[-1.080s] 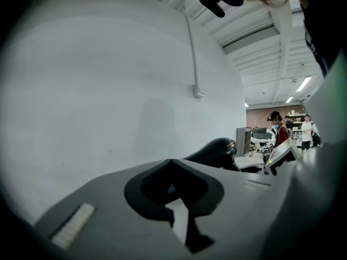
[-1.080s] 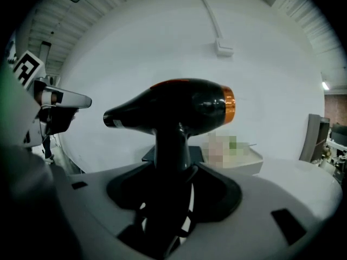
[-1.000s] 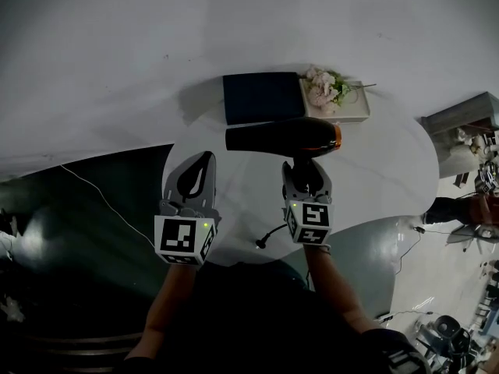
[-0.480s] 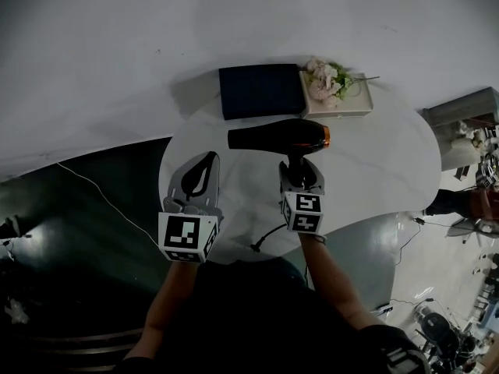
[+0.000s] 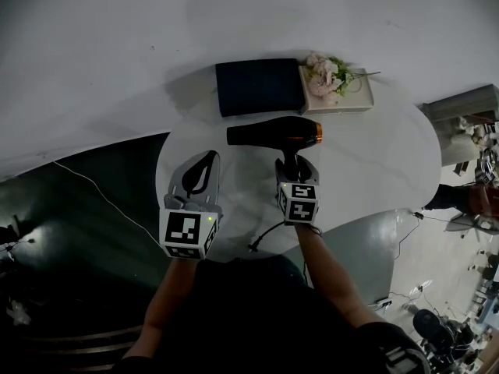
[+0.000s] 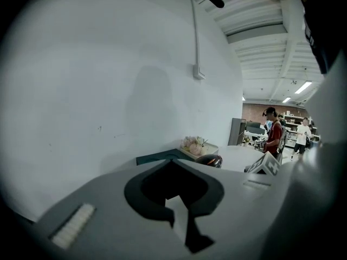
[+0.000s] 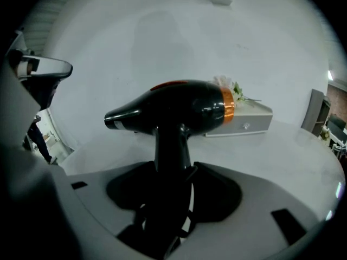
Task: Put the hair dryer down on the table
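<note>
Since a second ago the hair dryer (image 5: 273,133) has slid a little leftward in the head view, carried by the right gripper (image 5: 293,164), and little else has changed. It sits upright in that gripper, whose jaws are clamped on the black handle just under the barrel. The nozzle points to our left and the orange ring is at the right end. We judge that it hangs over the round white table (image 5: 366,154) and is not yet resting on it, though no view shows the gap plainly. The shell looks like hard, glossy plastic — stiff, probably slick and top-heavy — so the handle near the barrel seems the right place to hold it. We expect it to roll onto its side once let go. Its cord (image 5: 269,234) trails back toward us and may tug. Just behind lie a dark blue box (image 5: 257,88) and a white tray (image 5: 352,106) with flowers (image 5: 323,75). The left gripper (image 5: 207,156) hovers beside it, jaws together on nothing.
</note>
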The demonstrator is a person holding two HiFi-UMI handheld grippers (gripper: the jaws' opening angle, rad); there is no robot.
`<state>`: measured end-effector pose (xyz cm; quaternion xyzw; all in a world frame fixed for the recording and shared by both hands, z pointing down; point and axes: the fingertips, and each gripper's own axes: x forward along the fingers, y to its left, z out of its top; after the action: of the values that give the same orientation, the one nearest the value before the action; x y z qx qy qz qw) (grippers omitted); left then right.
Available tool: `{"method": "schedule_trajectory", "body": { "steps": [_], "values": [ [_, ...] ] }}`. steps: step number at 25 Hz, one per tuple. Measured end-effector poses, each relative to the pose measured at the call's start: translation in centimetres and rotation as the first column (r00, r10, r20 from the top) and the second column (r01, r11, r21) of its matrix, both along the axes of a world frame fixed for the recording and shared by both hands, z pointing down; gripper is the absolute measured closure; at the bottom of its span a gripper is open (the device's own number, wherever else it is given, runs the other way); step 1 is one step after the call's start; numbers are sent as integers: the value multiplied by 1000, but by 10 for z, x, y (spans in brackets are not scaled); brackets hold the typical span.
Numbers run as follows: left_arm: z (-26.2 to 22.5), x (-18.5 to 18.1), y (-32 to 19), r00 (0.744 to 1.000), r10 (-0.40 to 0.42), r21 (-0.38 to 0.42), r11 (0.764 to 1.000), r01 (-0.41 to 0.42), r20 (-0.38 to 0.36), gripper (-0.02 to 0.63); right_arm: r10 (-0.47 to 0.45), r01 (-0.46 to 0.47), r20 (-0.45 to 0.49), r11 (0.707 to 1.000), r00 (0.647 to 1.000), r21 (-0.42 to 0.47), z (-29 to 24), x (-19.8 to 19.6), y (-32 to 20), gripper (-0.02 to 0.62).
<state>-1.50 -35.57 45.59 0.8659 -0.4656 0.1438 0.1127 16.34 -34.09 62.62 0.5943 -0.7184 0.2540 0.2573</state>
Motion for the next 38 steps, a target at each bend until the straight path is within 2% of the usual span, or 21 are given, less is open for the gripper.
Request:
{"method": "schedule_trajectory", "body": {
  "steps": [12,30,32,34,38],
  "values": [
    [15,5,4,1000,19,-44,999,-19,4,594,12,-9,21,991,1000,-132,24,0,-2,356],
    [26,6,7,1000,23,-69,997,-21,17,594,54,-41,43,966,998,-254,45,7,0,356],
    [26,5,7,1000,21,-69,997,-19,16,594,43,-25,62,965,997,-259,44,6,-2,355],
    [26,5,9,1000,21,-67,998,-20,14,594,31,-10,81,969,996,-247,39,6,-4,324],
    [22,4,12,1000,21,-60,998,-20,8,594,26,-6,109,983,994,-181,9,11,-7,301]
  ]
}}
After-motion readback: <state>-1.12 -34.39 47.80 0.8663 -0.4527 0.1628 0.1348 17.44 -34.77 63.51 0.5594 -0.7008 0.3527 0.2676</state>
